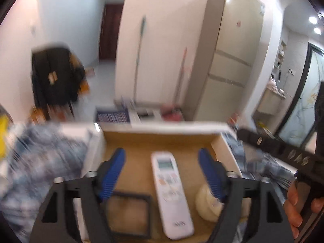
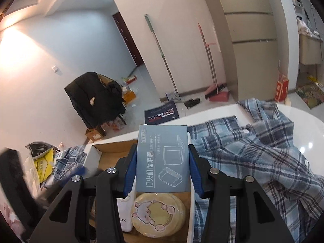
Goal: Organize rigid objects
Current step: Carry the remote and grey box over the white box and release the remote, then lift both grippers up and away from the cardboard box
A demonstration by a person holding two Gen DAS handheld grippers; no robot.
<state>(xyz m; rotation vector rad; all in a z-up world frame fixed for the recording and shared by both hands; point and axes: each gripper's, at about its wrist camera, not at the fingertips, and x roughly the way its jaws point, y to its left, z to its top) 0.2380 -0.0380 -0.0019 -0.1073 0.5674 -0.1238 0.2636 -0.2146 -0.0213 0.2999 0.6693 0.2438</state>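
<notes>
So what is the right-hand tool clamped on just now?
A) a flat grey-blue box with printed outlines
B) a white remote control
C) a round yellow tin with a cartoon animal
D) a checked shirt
A: in the right wrist view the right tool has its blue pads pressed on both sides of the grey-blue box, held above the round yellow tin.

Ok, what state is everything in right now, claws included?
Left claw: open, empty, above the remote.
Right claw: shut on the grey box.
Remote: lying flat in the cardboard box, face up.
Round tin: in the cardboard box, lid on.
Black frame: lying flat in the cardboard box.
Plaid shirt: crumpled beside the cardboard box.
</notes>
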